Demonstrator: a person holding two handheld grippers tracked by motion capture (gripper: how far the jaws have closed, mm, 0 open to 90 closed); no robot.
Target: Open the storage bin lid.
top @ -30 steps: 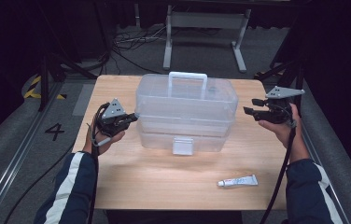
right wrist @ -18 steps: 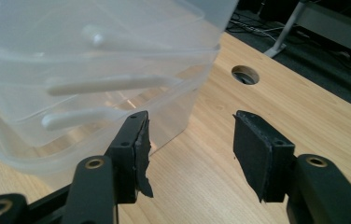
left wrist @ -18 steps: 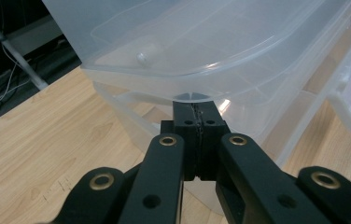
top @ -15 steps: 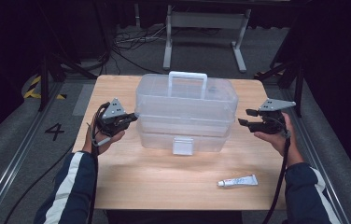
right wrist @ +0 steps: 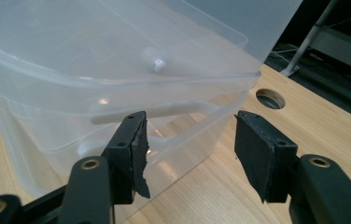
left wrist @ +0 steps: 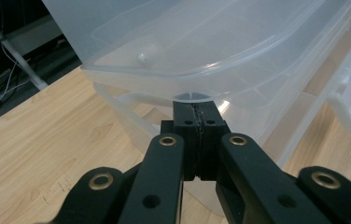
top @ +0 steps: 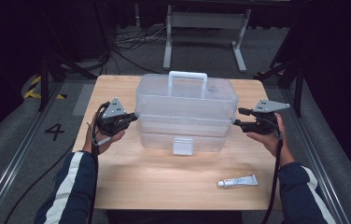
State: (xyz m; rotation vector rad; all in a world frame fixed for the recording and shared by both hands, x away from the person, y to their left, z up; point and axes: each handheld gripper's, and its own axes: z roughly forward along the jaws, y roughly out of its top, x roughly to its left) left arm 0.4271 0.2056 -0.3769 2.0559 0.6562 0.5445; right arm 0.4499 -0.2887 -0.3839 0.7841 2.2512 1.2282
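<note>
A clear plastic tiered box with a white handle and a white front latch stands mid-table. My left gripper is shut and empty, its tips tucked under the rim at the left end of the box. My right gripper is at the box's right end. Its jaws have just been opening, and in the right gripper view they stand apart just below the rim of the box, with the pads pressing on nothing.
A small white tube lies near the front right of the wooden table. A round hole is cut in the tabletop beyond the box's right end. Black cables and a metal stand sit on the floor behind.
My right gripper has come down and in toward the box's right end, jaws a little wider. The left gripper and the box have not moved.
</note>
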